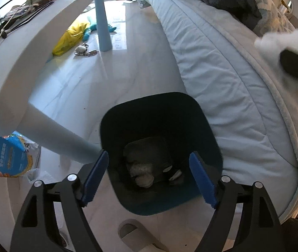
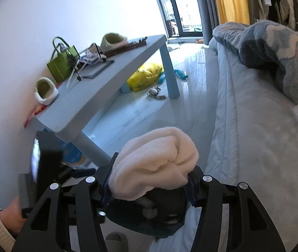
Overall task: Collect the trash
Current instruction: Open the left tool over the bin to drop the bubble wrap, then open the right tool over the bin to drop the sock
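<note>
A dark blue bin [image 1: 193, 126] stands on the floor between a table and a bed. Crumpled paper [image 1: 142, 172] lies at its bottom. My left gripper [image 1: 149, 155] hangs right over the bin's mouth, its blue pads wide apart with nothing between them. My right gripper [image 2: 153, 168] is shut on a rolled white cloth [image 2: 155, 155], held above the bin [image 2: 128, 224] by the bed's edge. In the left wrist view that white cloth [image 1: 291, 42] shows at the upper right, over the mattress.
The light blue table [image 1: 33, 48] has a leg [image 1: 65, 138] just left of the bin. The bed [image 1: 222, 84] is at the right. A yellow bag [image 1: 71, 35] and a blue package [image 1: 4, 157] lie under the table. A slipper [image 1: 132, 231] is near the bin.
</note>
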The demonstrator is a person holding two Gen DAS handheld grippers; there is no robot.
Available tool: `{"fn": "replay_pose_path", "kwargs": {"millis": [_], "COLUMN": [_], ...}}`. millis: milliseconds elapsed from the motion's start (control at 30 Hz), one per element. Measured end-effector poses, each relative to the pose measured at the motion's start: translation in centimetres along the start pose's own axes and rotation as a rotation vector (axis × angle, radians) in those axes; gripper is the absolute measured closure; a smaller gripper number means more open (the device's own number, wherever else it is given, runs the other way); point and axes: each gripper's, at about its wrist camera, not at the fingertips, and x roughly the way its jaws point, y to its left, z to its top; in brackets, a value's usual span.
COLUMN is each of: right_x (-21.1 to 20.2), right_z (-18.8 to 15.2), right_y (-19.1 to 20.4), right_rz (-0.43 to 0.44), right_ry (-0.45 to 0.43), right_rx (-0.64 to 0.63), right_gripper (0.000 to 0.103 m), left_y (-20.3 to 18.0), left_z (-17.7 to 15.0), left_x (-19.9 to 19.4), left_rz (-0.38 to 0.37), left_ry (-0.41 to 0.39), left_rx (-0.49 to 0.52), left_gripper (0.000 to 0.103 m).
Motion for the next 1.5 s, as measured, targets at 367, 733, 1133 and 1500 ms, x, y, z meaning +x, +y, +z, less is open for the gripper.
{"fn": "replay_pose_path", "kwargs": {"millis": [367, 733, 1133, 1500], "right_x": [5.3, 10.2, 13.2, 9.7], "right_z": [-1.1, -3.5, -6.0, -3.6], "right_y": [0.4, 1.3, 2.5, 1.8], "right_rz": [-0.062, -0.098, -0.142, -0.123], "right_ry": [0.132, 0.273, 0.391, 0.275], "right_rx": [0.005, -0.027, -0.128, -0.113], "right_gripper": [0.048, 0.047, 0.021, 0.019], "left_y": [2.7, 4.1, 4.1, 3.7], "left_z": [0.4, 1.3, 2.2, 3.1], "left_x": [-3.7, -8.6, -13.1, -14.1], "left_rz": [-0.023, -0.064, -0.146, -0.209], "left_ry": [-0.093, -0.233, -0.379, -0.409], "left_rx": [-0.064, -0.108, -0.131, -0.175], "left_gripper": [0.021, 0.033, 0.036, 0.034]}}
